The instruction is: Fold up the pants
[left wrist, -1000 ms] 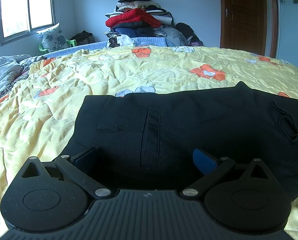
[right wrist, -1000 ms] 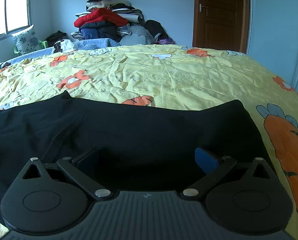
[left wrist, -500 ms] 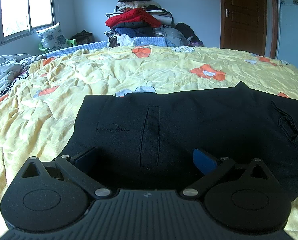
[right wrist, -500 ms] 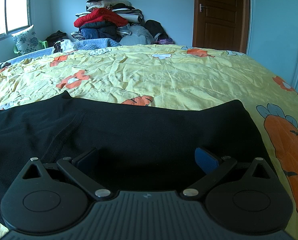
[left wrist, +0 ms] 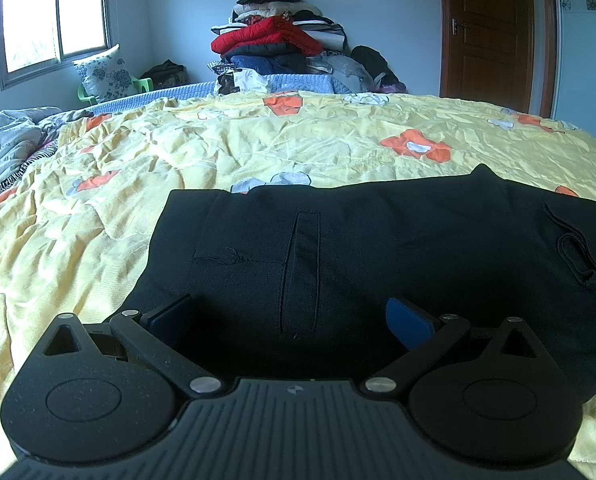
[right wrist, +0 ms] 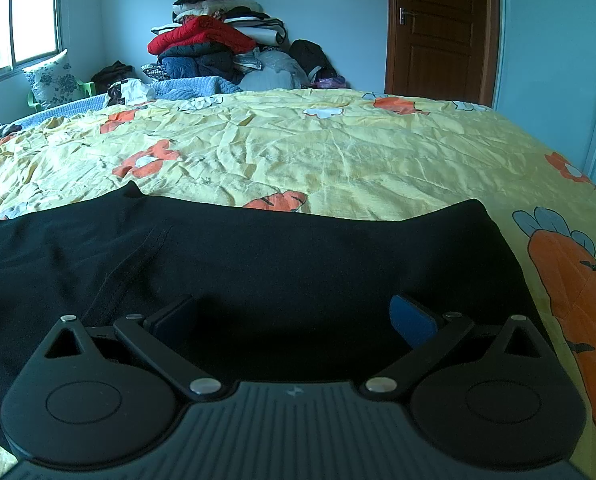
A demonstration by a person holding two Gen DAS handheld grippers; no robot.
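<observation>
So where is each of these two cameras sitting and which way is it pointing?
Left wrist: sits on the left gripper, low over the near edge of the black pants, facing across the yellow bedspread toward the clothes pile; only its open fingers show.
Right wrist: sits on the right gripper, further right over the same pants, facing likewise; open fingers only.
Shared: pants, bedspread, clothes pile, wooden door, window.
</observation>
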